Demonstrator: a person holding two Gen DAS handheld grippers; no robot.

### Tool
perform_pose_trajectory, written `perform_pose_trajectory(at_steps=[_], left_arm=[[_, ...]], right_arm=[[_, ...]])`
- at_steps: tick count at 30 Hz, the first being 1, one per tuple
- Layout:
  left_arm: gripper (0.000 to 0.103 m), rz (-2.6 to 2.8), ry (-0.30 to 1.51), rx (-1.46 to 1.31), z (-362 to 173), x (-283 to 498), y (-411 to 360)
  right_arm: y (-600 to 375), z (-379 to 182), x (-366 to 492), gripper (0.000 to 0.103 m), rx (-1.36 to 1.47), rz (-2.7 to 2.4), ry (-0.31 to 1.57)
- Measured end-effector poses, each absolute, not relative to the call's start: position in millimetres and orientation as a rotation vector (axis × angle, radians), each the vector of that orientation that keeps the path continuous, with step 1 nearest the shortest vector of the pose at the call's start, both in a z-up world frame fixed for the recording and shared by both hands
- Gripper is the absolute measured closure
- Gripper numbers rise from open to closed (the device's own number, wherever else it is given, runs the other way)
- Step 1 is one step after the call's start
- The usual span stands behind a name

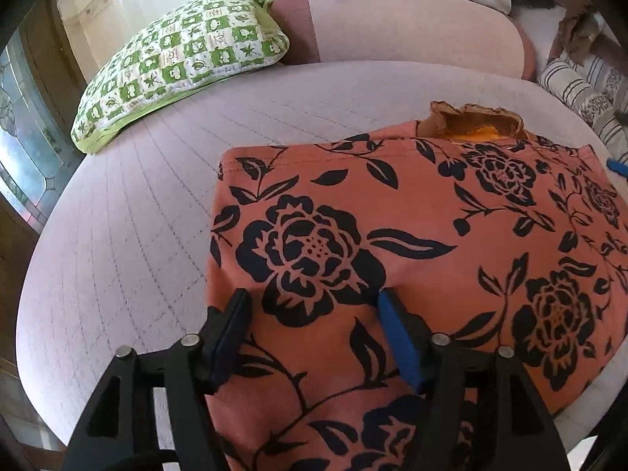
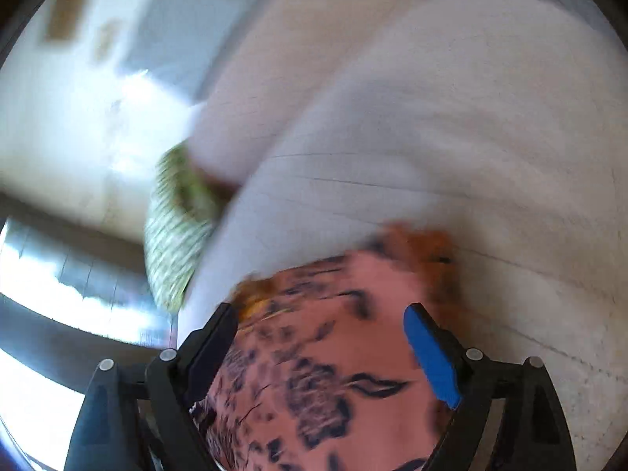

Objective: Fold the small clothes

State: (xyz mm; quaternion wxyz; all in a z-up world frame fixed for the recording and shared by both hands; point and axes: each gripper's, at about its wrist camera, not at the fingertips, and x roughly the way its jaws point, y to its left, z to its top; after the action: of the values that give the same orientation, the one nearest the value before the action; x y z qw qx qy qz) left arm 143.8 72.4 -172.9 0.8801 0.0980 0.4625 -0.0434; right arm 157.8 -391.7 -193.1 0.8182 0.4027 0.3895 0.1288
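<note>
A salmon-orange garment with black flower print (image 1: pixel 392 235) lies folded flat on a pale quilted bed (image 1: pixel 137 216). A brown-orange ruffled edge (image 1: pixel 475 119) sticks out at its far side. My left gripper (image 1: pixel 314 298) is open, its fingers spread just above the garment's near part, holding nothing. In the blurred right wrist view my right gripper (image 2: pixel 322 314) is open over the same garment (image 2: pixel 322 373), near its ruffled edge (image 2: pixel 424 243). A blue tip of the right gripper (image 1: pixel 618 167) shows at the garment's far right.
A green and white patterned pillow (image 1: pixel 176 59) lies at the bed's far left, and it also shows blurred in the right wrist view (image 2: pixel 176 227). A pink bolster (image 1: pixel 412 27) lies along the back. Striped cushions (image 1: pixel 581 90) sit at the far right. A window (image 1: pixel 19 137) is on the left.
</note>
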Motion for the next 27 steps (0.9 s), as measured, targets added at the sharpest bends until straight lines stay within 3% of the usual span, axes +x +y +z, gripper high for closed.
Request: perform_pose_trajectory(at_steps=[3,5,9,13,16,17,19,24,27], left_arm=[[0.033,-0.074,0.982,0.184,-167,141,74],[0.033,-0.069,1.007,0.195,-159,139,74],[0.033,-0.044,0.972,0.174,-139,127,82],[0.033,-0.036,0.968,0.136,-132,109,84],[0.033,-0.039,0.987,0.143,-132,98,82],[0.033,-0.041,0.985,0.149,-131,93,81],[0.032,-0.036,0.961,0.168,-124,82,81],[0.030,-0.018,0.967,0.143,-121,82,85],[0.030,-0.023,0.973,0.150,-120,82,83]], right_arm=[[-372,-202,172,0.014,0.741,0.326,0.896],[-382,-227,178,0.022,0.738,0.161,1.004],[-362,-181,142,0.021,0.751,0.217,0.883],[-314,-161,102,0.015,0.679,0.421,0.891],[-296,-203,88,0.015,0.593,0.384,1.026],[-303,-223,89,0.020,0.631,0.311,1.088],[-318,-224,79,0.020,0.762,0.288,1.006],[-313,-188,69,0.015,0.742,0.367,0.932],[-325,-231,71,0.019,0.749,0.282,1.039]])
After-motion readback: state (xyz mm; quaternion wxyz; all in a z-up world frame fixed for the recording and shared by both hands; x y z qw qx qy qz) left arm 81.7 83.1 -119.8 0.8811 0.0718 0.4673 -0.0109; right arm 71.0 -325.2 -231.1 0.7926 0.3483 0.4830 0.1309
